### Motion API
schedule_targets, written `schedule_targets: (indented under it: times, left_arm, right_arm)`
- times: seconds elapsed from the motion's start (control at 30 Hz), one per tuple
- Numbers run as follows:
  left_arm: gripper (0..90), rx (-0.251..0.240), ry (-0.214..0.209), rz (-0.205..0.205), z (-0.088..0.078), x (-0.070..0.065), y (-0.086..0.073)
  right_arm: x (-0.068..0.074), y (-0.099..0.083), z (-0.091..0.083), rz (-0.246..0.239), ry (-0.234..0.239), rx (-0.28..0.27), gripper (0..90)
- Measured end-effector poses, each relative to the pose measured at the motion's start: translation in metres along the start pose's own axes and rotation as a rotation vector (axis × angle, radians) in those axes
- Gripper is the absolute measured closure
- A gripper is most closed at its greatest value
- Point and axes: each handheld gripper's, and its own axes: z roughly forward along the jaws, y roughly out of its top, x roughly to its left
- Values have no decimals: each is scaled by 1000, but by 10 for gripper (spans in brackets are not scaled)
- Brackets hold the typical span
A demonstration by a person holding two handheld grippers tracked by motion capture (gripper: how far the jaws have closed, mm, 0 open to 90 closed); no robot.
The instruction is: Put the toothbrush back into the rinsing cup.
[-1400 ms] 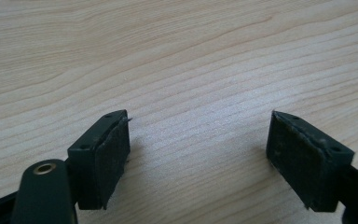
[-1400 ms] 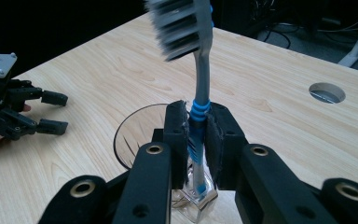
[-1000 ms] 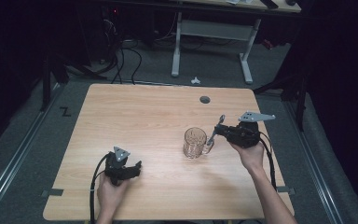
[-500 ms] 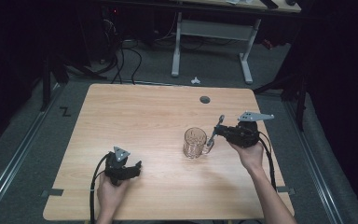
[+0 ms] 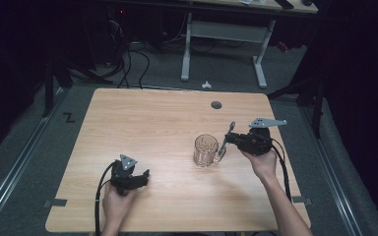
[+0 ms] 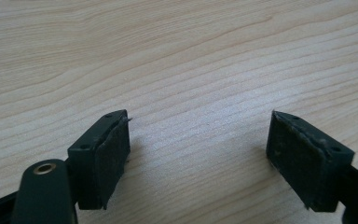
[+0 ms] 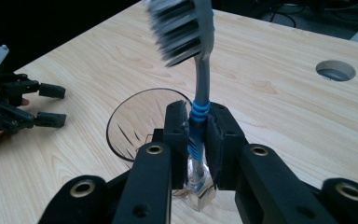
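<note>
Nothing has moved since a second ago: my right gripper (image 7: 196,135) stays clamped on the toothbrush (image 7: 200,79), bristles up, just beside the glass mug (image 5: 206,150) on the worktop (image 5: 147,123). My left gripper (image 6: 198,154) rests open, so I judge the drop-in pending.

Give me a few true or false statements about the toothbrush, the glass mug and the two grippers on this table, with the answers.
1. The right gripper is shut on the toothbrush. True.
2. The toothbrush lies flat on the table. False: it is held, bristles up.
3. The left gripper holds the glass mug. False: its jaws are open over bare wood.
4. The glass mug stands upright. True.
</note>
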Motion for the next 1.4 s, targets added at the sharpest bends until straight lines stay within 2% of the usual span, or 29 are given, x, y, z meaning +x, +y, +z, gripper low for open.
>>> schedule_targets:
  times: [1.4]
  left_arm:
    - [220, 1, 0, 1, 0, 0, 0]
  right_arm:
    - [-2, -11, 19, 26, 7, 71, 792]
